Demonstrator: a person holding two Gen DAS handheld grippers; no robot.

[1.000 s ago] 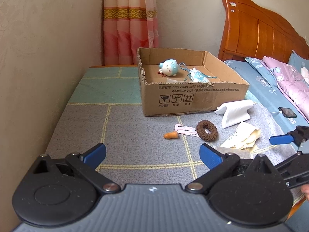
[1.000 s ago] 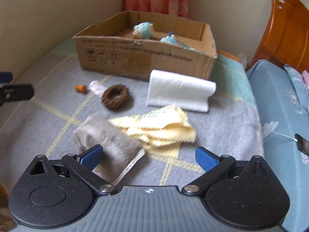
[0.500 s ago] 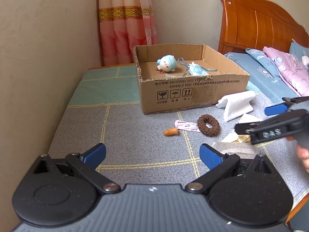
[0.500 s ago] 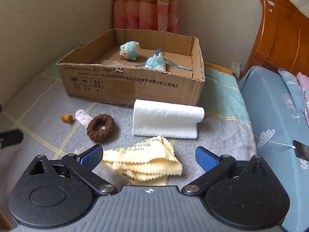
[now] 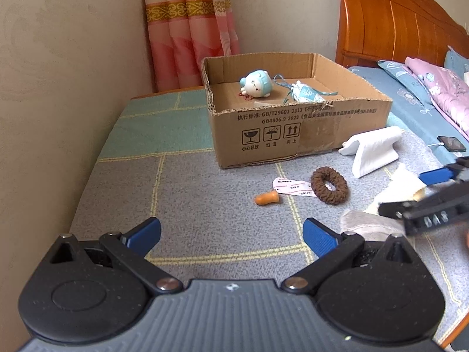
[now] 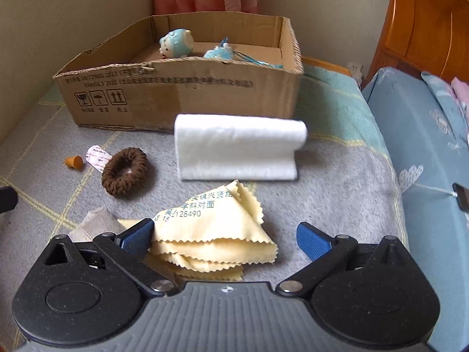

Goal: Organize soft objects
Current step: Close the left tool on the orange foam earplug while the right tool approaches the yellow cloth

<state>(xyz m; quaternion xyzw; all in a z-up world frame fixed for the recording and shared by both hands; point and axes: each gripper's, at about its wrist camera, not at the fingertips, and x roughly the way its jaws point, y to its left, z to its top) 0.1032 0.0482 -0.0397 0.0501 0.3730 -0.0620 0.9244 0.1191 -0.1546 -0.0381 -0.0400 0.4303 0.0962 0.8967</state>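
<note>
Two soft toys are already sitting inside the cardboard box (image 6: 187, 94): a round blue plush (image 6: 176, 42) and a small blue pouch with cords (image 6: 218, 53), while the rest of the pile is lying on the grey blanket (image 5: 205, 214) in front of it. Nearest the box is resting a folded white towel (image 6: 237, 154); to its left are lying a brown scrunchie (image 6: 124, 172), a pink label (image 6: 98, 156) and a small orange earplug (image 6: 74, 162). Closer in are sitting a stack of yellow cloths (image 6: 214, 234) with zigzag edges and, touching their left side, a grey pouch (image 6: 93, 224). The right gripper (image 6: 224, 236) is hovering just over the yellow cloths with its jaws spread wide and nothing between them, the left pad lying over the seam between cloths and pouch. The left gripper (image 5: 231, 234) is hanging wide and empty too, above bare blanket, well apart from any item. Judging by this, the sorting is partly done and the step in hand is lining up a pick on the yellow cloths. Next, the right gripper probably needs lowering so both pads are straddling the stack, closing firmly enough to be gathering all the layers without snagging the grey pouch, then carrying the bundle over the box's near wall.
</note>
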